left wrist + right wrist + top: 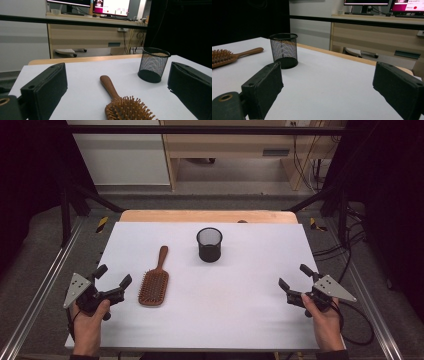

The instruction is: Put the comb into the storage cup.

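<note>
Both grippers, L (113,276) and R (295,276), fingers apart, nothing held. Hairbrush (155,281) flat on bench (240,320), just beside L; mesh cup (209,244) upright.

The hairbrush (154,285) lies on the table (240,320), left of the mesh cup (209,244).

The left hand-held gripper (113,275) is held low at the near left, with its jaws wide apart. The right hand-held gripper (295,275) mirrors it at the near right, jaws also apart, holding nothing.
</note>
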`<state>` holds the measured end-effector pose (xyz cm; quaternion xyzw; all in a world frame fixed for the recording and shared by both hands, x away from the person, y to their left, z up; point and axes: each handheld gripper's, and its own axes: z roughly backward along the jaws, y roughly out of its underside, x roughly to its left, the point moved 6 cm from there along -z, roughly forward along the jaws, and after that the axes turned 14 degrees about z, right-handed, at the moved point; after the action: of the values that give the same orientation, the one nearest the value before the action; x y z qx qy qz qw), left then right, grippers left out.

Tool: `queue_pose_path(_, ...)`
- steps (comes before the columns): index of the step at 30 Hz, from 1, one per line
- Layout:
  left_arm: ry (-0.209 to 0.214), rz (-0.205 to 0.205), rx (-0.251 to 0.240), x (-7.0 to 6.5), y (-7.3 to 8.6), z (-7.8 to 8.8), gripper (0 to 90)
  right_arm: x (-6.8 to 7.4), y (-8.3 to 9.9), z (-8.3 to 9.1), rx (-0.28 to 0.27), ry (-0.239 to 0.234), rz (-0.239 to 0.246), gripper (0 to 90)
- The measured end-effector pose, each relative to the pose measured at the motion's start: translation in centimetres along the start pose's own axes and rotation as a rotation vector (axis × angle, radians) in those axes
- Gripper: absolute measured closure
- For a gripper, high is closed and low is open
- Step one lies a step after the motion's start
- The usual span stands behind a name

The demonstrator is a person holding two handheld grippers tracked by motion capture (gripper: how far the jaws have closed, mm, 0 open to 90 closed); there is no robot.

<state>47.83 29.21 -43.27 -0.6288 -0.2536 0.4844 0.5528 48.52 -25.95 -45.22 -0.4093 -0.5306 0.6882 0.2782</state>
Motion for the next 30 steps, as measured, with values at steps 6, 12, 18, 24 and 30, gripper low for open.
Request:
queue_pose_path(6,0.011,-0.023,0.037,-0.6,0.4,-0.2,3.8,0.1,0.2,-0.1,0.02,-0.001,-0.004,8.3)
queue_pose_path(12,0.045,-0.052,0.106,-1.2,0.4,-1.3,14.6,0.0,0.5,-0.2,0.034,0.009,-0.01,7.8)
queue_pose_path(18,0.081,-0.071,0.203,-1.5,0.1,-4.0,32.3,-0.2,0.5,-0.2,0.036,0.021,-0.016,7.8)
queue_pose_path(24,0.107,-0.074,0.312,-1.4,0.4,-7.5,56.1,-0.1,0.5,-0.3,0.039,0.022,-0.018,7.7)
queue_pose_path(30,0.128,-0.064,0.419,-1.3,0.8,-10.2,75.2,-0.5,0.4,-0.6,0.018,0.047,-0.066,7.8)
